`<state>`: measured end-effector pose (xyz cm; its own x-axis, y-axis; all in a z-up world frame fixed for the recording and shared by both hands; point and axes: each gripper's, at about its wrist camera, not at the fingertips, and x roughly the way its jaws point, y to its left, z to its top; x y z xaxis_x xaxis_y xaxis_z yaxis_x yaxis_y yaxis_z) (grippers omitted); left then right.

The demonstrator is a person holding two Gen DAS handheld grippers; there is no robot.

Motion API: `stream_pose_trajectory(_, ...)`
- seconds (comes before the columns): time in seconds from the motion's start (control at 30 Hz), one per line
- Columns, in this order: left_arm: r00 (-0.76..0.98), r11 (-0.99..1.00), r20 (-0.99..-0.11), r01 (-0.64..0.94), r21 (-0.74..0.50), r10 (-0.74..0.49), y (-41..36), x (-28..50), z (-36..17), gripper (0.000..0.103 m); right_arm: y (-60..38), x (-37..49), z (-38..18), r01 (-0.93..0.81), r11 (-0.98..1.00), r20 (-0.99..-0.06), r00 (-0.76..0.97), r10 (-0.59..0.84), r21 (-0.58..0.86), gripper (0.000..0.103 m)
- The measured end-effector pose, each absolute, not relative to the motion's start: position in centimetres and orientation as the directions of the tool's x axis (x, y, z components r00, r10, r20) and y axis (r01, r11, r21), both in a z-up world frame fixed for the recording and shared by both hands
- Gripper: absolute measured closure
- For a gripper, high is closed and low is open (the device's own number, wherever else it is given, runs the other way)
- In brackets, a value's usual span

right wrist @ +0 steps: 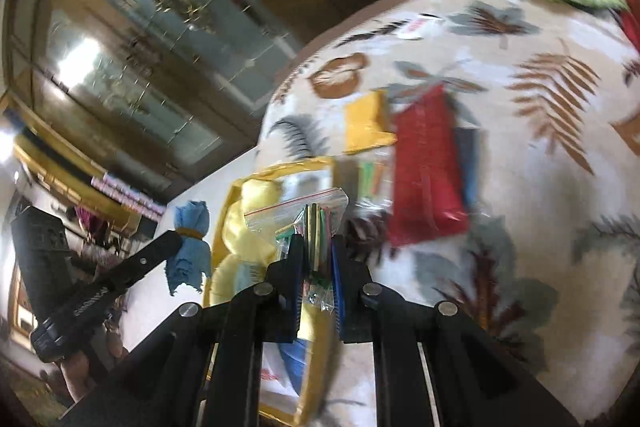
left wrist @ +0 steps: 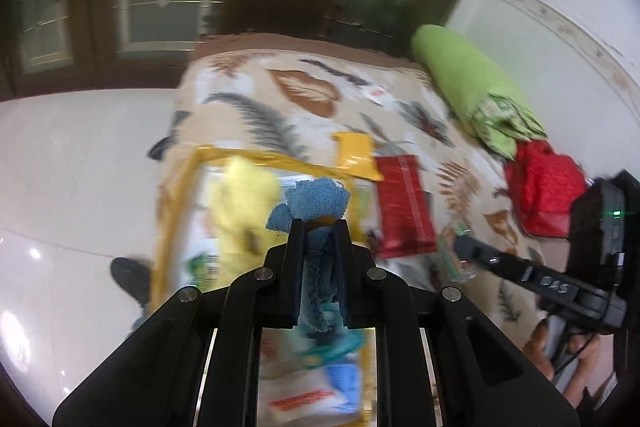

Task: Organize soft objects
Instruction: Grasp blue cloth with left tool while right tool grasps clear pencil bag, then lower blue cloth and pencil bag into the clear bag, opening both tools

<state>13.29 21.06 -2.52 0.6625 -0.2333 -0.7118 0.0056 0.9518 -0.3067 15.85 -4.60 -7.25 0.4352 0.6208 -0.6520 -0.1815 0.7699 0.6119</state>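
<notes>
Leaf-print bedspread (left wrist: 280,99): carries yellow-trimmed clear pouch (left wrist: 192,195), open for loading. Left tongs (left wrist: 319,227) clench banded blue terry cloth (left wrist: 316,199) above it; right tongs (right wrist: 314,247) clench clear zip bag of coloured strips (right wrist: 308,215) nearby.

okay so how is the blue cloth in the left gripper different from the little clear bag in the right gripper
The blue cloth is opaque, fuzzy terry; the clear bag is see-through plastic with colored pieces inside. The blue cloth is bunched and tied with a yellow band; the clear bag lies flat, closed by a red zip strip. The cloth droops below the left gripper; the bag stands up from the right gripper. Both are pinched in closed jaws, above the yellow-trimmed pouch.
</notes>
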Motion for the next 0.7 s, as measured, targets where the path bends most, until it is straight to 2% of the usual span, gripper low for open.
stream_pose_trajectory(0.13,0.659,0.945,-0.717,-0.029,-0.327,-0.228,23.6,14.1,-3.3,0.090,-2.1,17.4,-7.2,-0.206,0.781,-0.666,0.423,0.614,0.589,0.092)
stream_pose_trajectory(0.4,0.625,0.957,-0.741,0.035,-0.288,-0.246,22.5,18.9,-3.6,0.090,1.8,21.5,-9.5,-0.190,0.812,-0.720,0.382,0.579,0.552,0.092)
stream_pose_trajectory(0.7,0.515,0.969,-0.825,0.049,-0.242,-0.232,20.3,23.8,-8.5,0.090,3.4,23.2,-12.9,-0.143,0.838,-0.772,0.331,0.542,0.527,0.092)
